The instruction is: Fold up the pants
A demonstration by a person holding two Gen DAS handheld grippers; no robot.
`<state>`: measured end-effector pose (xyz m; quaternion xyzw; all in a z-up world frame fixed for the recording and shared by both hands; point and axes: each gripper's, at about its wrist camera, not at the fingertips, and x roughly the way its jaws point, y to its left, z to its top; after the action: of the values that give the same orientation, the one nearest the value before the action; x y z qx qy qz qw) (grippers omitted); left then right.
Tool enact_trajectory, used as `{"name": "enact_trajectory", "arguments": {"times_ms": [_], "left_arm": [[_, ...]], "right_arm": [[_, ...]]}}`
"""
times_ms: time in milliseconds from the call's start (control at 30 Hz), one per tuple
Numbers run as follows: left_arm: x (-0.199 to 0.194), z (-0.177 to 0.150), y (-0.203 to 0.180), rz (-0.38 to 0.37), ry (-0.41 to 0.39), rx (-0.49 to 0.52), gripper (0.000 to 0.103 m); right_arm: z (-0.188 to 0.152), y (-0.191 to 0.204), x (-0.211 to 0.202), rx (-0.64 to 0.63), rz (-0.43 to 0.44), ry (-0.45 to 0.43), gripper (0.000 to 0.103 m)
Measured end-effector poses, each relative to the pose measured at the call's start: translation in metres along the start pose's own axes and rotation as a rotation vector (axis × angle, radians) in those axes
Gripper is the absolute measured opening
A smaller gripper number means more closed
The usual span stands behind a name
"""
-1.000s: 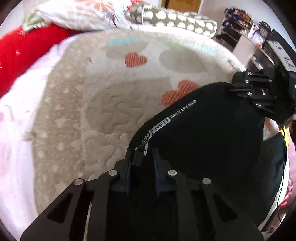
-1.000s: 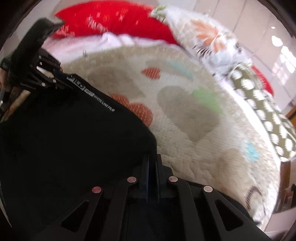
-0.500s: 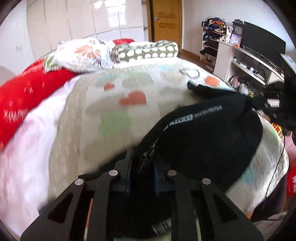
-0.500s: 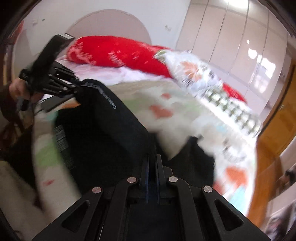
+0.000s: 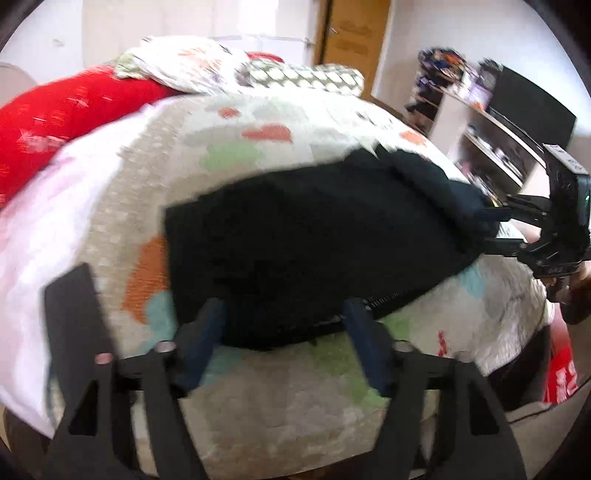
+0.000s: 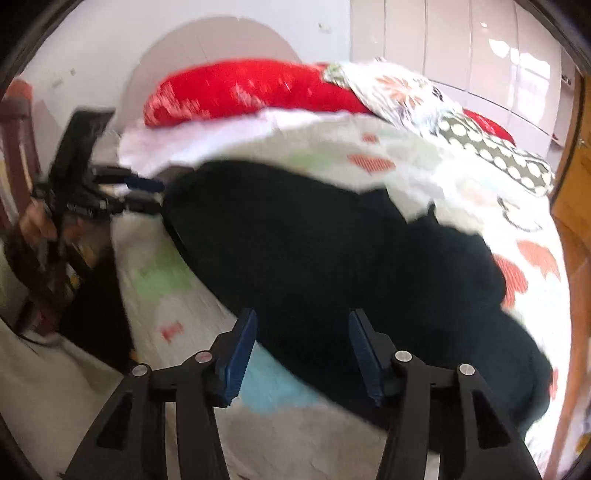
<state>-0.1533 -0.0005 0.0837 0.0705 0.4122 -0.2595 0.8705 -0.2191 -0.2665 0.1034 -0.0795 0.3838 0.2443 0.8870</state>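
Observation:
The black pants (image 5: 314, 243) lie spread flat on the heart-patterned bedspread (image 5: 258, 406), also seen in the right wrist view (image 6: 332, 266). My left gripper (image 5: 284, 314) is open, its blue-padded fingers straddling the near edge of the pants with nothing held. It also shows in the right wrist view (image 6: 147, 194) at the pants' far left corner. My right gripper (image 6: 301, 325) is open and empty over the near edge of the pants. In the left wrist view it (image 5: 495, 225) sits at the pants' right end.
A red pillow (image 5: 55, 122), a floral pillow (image 5: 184, 70) and a dotted green bolster (image 5: 306, 75) lie at the head of the bed. A shelf unit with a TV (image 5: 517, 122) stands to the right. A wooden door (image 5: 354, 33) is behind.
Both grippers held the pants up by the waistband, swung them over the bed, laid them flat and opened. The pants now rest on the bedspread.

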Motion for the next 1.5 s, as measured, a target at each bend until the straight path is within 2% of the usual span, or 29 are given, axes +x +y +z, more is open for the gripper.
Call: {"name": "enact_trajectory", "arguments": {"times_ms": [167, 267, 333, 367, 400, 433, 533, 633, 733, 767, 800, 900, 967, 1067, 1133, 1167, 1200, 1233, 1367, 1433, 1500], "left_arm": [[-0.001, 0.021, 0.017, 0.057, -0.054, -0.08, 0.075], [0.019, 0.034, 0.02, 0.116, -0.045, -0.11, 0.075], [0.035, 0.041, 0.02, 0.133, -0.038, -0.137, 0.075], [0.042, 0.042, 0.02, 0.143, -0.032, -0.147, 0.075], [0.051, 0.044, 0.02, 0.163, -0.029, -0.148, 0.075], [0.055, 0.042, 0.019, 0.191, -0.021, -0.147, 0.075], [0.078, 0.037, 0.024, 0.235, 0.045, -0.155, 0.075], [0.089, 0.028, 0.032, 0.207, 0.068, -0.204, 0.076], [0.089, 0.025, 0.038, 0.18, 0.066, -0.257, 0.076], [0.087, 0.027, 0.037, 0.187, 0.069, -0.255, 0.076], [0.081, 0.029, 0.035, 0.207, 0.063, -0.247, 0.076], [0.062, 0.037, 0.028, 0.238, 0.001, -0.231, 0.076], [0.052, 0.043, 0.025, 0.229, -0.04, -0.244, 0.076], [0.048, 0.049, 0.02, 0.181, -0.067, -0.273, 0.076], [0.052, 0.052, 0.012, 0.158, -0.057, -0.262, 0.076], [0.054, 0.053, 0.006, 0.158, -0.049, -0.246, 0.076], [0.055, 0.053, -0.001, 0.157, -0.041, -0.222, 0.076], [0.056, 0.053, -0.004, 0.155, -0.04, -0.209, 0.076], [0.055, 0.054, -0.015, 0.132, -0.031, -0.182, 0.076], [0.054, 0.055, -0.019, 0.121, -0.037, -0.178, 0.076], [0.055, 0.057, -0.025, 0.112, -0.037, -0.167, 0.076]], "right_arm": [[0.049, -0.03, 0.041, 0.069, -0.139, -0.037, 0.056], [0.073, -0.056, 0.089, 0.129, -0.211, 0.007, 0.056], [0.083, -0.067, 0.114, 0.146, -0.206, 0.04, 0.053], [0.086, -0.073, 0.128, 0.155, -0.197, 0.063, 0.044], [0.089, -0.078, 0.139, 0.159, -0.194, 0.091, 0.01], [0.091, -0.081, 0.145, 0.162, -0.194, 0.112, 0.001], [0.092, -0.091, 0.148, 0.182, -0.217, 0.104, 0.001], [0.079, -0.097, 0.165, 0.222, -0.207, 0.137, 0.001], [0.078, -0.099, 0.156, 0.241, -0.205, 0.112, 0.006], [0.079, -0.101, 0.148, 0.256, -0.214, 0.109, 0.017], [0.078, -0.102, 0.136, 0.265, -0.234, 0.096, 0.035], [0.071, -0.098, 0.098, 0.271, -0.284, 0.035, 0.063], [0.064, -0.095, 0.089, 0.265, -0.309, 0.052, 0.068], [0.05, -0.094, 0.103, 0.261, -0.333, 0.13, 0.068], [0.04, -0.099, 0.116, 0.273, -0.355, 0.177, 0.06], [0.036, -0.101, 0.113, 0.283, -0.349, 0.151, 0.048], [0.035, -0.103, 0.107, 0.299, -0.343, 0.133, 0.02], [0.034, -0.107, 0.097, 0.325, -0.334, 0.116, 0.005], [0.01, -0.133, 0.016, 0.508, -0.275, -0.089, 0.003], [-0.017, -0.144, -0.024, 0.601, -0.279, -0.173, 0.002], [-0.047, -0.154, -0.054, 0.693, -0.29, -0.22, 0.003]]}}
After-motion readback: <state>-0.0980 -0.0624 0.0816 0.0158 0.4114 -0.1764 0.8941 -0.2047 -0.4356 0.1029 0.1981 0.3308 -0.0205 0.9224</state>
